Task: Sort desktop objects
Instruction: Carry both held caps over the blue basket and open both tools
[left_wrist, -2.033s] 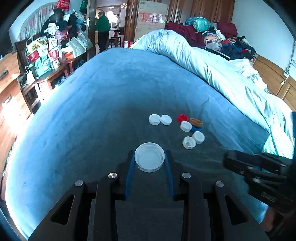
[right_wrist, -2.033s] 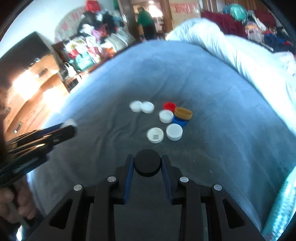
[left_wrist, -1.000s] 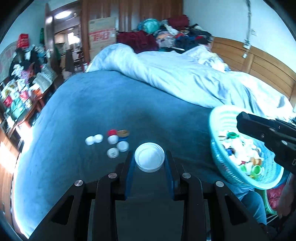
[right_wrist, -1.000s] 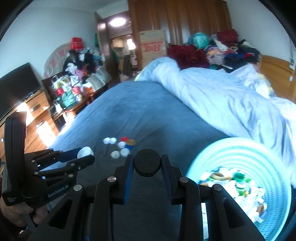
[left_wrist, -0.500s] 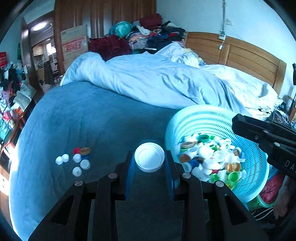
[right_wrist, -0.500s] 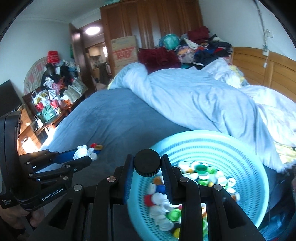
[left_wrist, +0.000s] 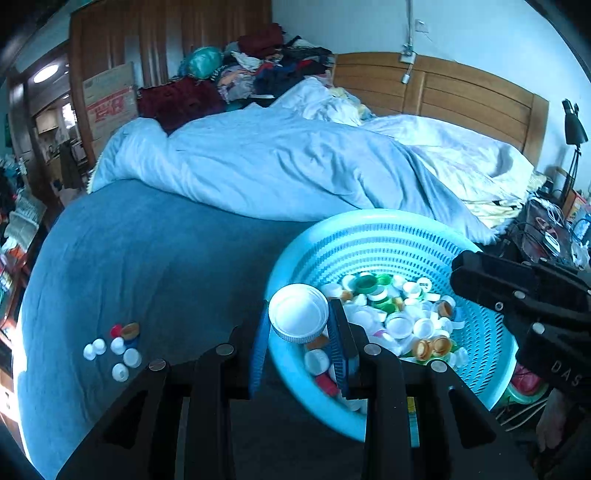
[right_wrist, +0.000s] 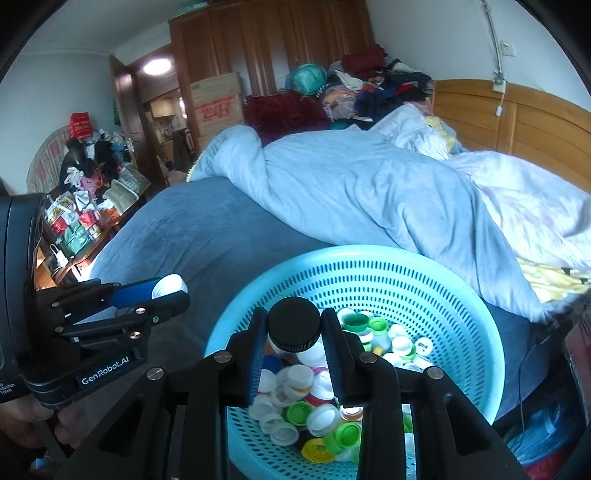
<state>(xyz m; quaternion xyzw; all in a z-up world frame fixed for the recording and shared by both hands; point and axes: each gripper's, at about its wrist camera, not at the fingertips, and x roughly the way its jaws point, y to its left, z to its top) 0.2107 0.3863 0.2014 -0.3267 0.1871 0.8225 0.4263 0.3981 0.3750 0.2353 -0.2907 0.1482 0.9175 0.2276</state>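
My left gripper (left_wrist: 298, 325) is shut on a large white cap (left_wrist: 298, 314) and hangs over the near left rim of a light blue basket (left_wrist: 373, 225) that holds several bottle caps. My right gripper (right_wrist: 294, 332) is shut on a black cap (right_wrist: 294, 325), above the inside of the same basket (right_wrist: 351, 258). In the right wrist view the left gripper (right_wrist: 162, 291) shows at the left with the white cap (right_wrist: 170, 284) between its fingers. A small group of loose caps (left_wrist: 118, 347), white, red, blue and orange, lies on the blue bedspread at the left.
A rumpled pale duvet (left_wrist: 280, 162) covers the far half of the bed in front of a wooden headboard (left_wrist: 461, 92). Clothes (right_wrist: 369, 85) are piled at the back. A cluttered shelf (right_wrist: 85, 214) stands at the left. A bedside spot with cables (left_wrist: 546, 229) is at the right.
Both grippers have swung right from the loose caps to the basket, which now lies under their fingertips. The caps stay held, and the group on the bedspread has slid to the left edge.
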